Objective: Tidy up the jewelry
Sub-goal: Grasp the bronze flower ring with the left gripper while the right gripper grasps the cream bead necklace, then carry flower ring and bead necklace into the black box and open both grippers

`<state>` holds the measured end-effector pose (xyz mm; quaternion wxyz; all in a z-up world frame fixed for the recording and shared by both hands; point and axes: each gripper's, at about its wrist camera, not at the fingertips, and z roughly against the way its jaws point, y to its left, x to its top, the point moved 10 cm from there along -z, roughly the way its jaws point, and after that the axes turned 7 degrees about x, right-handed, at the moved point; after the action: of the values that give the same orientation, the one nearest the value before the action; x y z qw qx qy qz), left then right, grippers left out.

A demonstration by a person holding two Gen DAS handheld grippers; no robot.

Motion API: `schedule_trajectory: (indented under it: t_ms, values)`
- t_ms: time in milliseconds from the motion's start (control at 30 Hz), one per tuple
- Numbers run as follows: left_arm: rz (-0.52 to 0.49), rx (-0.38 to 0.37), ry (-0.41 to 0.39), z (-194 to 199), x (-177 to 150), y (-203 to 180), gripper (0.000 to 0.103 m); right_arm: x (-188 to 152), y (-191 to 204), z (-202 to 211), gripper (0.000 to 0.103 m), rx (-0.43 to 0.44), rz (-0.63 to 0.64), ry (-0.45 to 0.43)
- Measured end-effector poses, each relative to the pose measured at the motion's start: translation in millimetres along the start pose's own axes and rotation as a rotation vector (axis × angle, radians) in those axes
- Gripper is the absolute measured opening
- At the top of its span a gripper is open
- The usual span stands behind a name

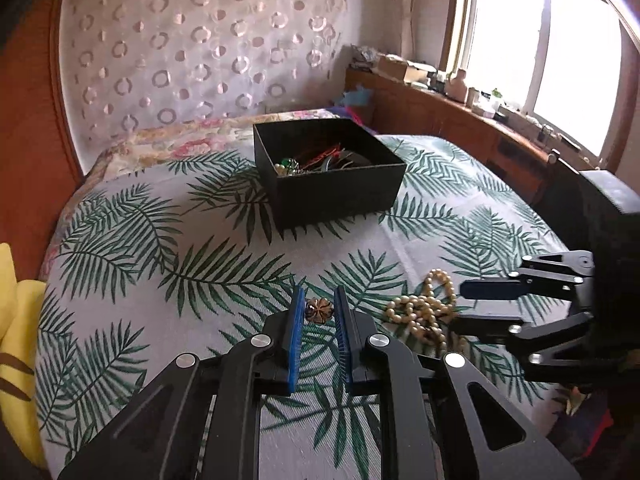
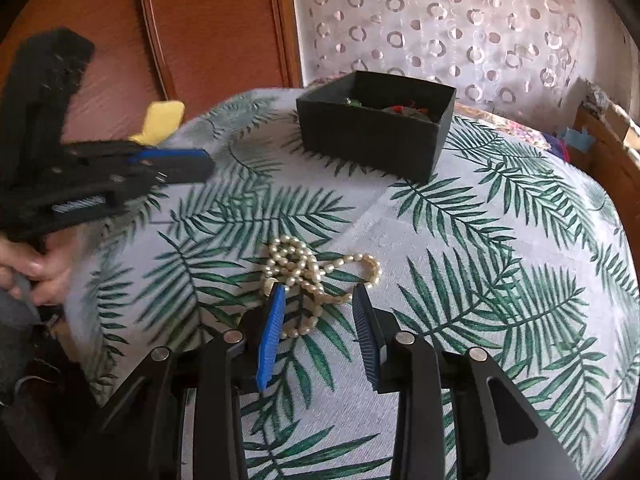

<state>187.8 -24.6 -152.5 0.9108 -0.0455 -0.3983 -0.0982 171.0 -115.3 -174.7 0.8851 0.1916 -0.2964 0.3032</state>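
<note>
A small brown-gold flower brooch [image 1: 319, 310] lies on the leaf-print bedcover between the tips of my left gripper [image 1: 319, 300], which is open around it. A pearl necklace [image 1: 424, 308] lies in a heap to its right; it also shows in the right wrist view [image 2: 312, 276]. My right gripper [image 2: 320, 294] is open with its blue pads on either side of the necklace's near loops. A black open box [image 1: 340, 196] holding several pieces of jewelry stands farther back; it also shows in the right wrist view [image 2: 376, 140].
The bed has a wooden headboard [image 2: 216, 28] and a curtain with ring print [image 1: 200, 40] behind it. A yellow cushion [image 1: 16, 336] lies at the left edge. A cluttered wooden shelf [image 1: 460, 108] runs under the window on the right.
</note>
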Motion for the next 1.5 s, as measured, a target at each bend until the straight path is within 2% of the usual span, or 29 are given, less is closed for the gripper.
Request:
schedule_trajectory:
  t_ms: [300,467,533,567,733,767,1200,1500]
  values:
    - [0.013,-0.015,-0.021,12,0,-3,0.014,5,-4,-10,0.037,-0.057,0.043,0.028]
    - [0.018,-0.019,-0.024,13,0,-2,0.014,11,-3,-17,0.036,-0.058,0.073,0.036]
    - [0.018,-0.021,-0.022,13,-1,-2,0.014,12,-2,-19,0.026,-0.042,0.076,0.045]
    - [0.017,-0.021,-0.022,13,-1,-3,0.014,12,0,-19,0.015,-0.039,0.086,0.050]
    - [0.018,-0.023,-0.025,14,-1,-4,0.014,14,4,-19,0.011,-0.049,0.123,0.052]
    - [0.018,-0.022,-0.027,14,0,-5,0.014,16,4,-17,0.005,-0.050,0.124,0.039]
    - [0.015,-0.013,-0.086,29,28,-4,0.014,68,6,44,0.005,-0.049,0.139,-0.123]
    - [-0.001,-0.005,-0.146,39,65,-6,0.014,121,-1,80,0.005,-0.050,0.143,-0.212]
